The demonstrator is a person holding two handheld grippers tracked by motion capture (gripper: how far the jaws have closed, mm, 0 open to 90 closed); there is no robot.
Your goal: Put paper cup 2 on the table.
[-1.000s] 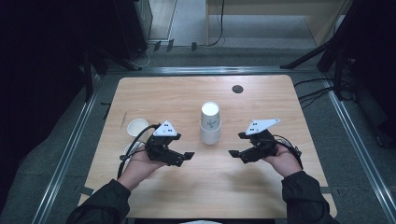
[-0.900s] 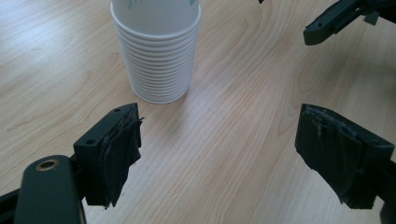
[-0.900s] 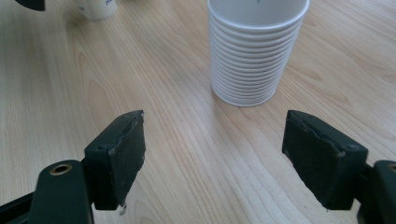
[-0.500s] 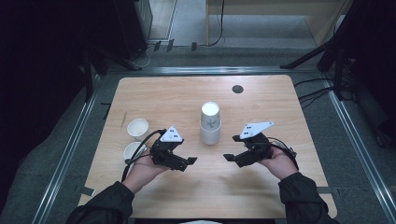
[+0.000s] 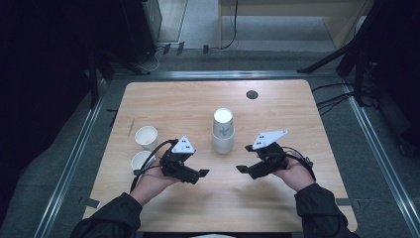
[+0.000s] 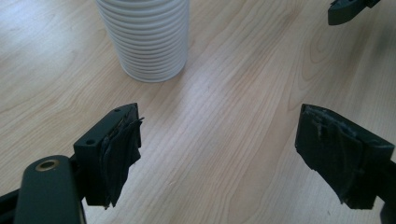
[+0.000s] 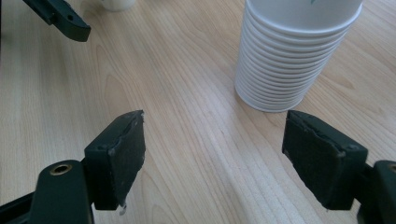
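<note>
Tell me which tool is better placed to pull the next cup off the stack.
Probably the right tool: its jaws stand open and empty, and in the right gripper view the cup stack sits close, just off its line. The left tool is also open, but two loose cups lie on its side, so it suits placing.

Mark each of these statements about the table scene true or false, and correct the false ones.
1. A stack of white paper cups stands upright between the two grippers. True.
2. The left gripper is shut on the stack. False: its jaws stand open with bare table between them.
3. Two single cups sit near the person's left hand. True.
4. The right gripper holds a single cup. False: its jaws are open and empty.
5. The stack lies on its side. False: it stands upright on the wood.
</note>
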